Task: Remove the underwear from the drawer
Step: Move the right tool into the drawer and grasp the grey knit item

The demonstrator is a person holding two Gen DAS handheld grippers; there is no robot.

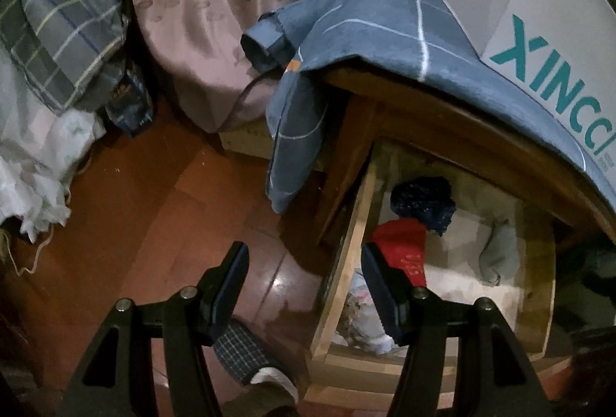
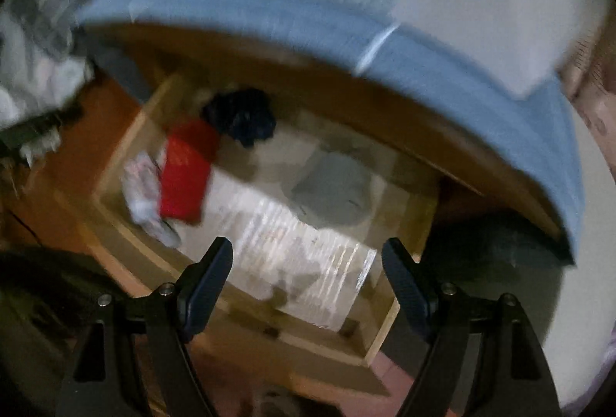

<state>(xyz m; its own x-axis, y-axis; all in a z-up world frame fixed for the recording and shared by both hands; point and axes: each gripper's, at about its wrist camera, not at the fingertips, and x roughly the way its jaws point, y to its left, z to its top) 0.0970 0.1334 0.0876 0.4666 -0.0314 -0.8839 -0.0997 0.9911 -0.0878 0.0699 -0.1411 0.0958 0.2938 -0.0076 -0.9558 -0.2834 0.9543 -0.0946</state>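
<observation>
Both tools hang above the pulled-out drawer (image 2: 115,163): the right hand-held gripper (image 2: 308,263) spread wide and empty, the left hand-held gripper (image 1: 304,263) likewise. In the drawer's left end lie soft, light folded pieces: a red garment (image 2: 184,174), a dark navy bundle (image 2: 242,116), a grey one (image 2: 331,190). Any would bunch easily; pinch a raised fold. Beyond, a blue checked cloth (image 1: 369,20) drapes the worktop, a white box (image 1: 539,12) stands on it, and a bed (image 1: 215,12) lies past the wooden floor (image 1: 154,193).
</observation>
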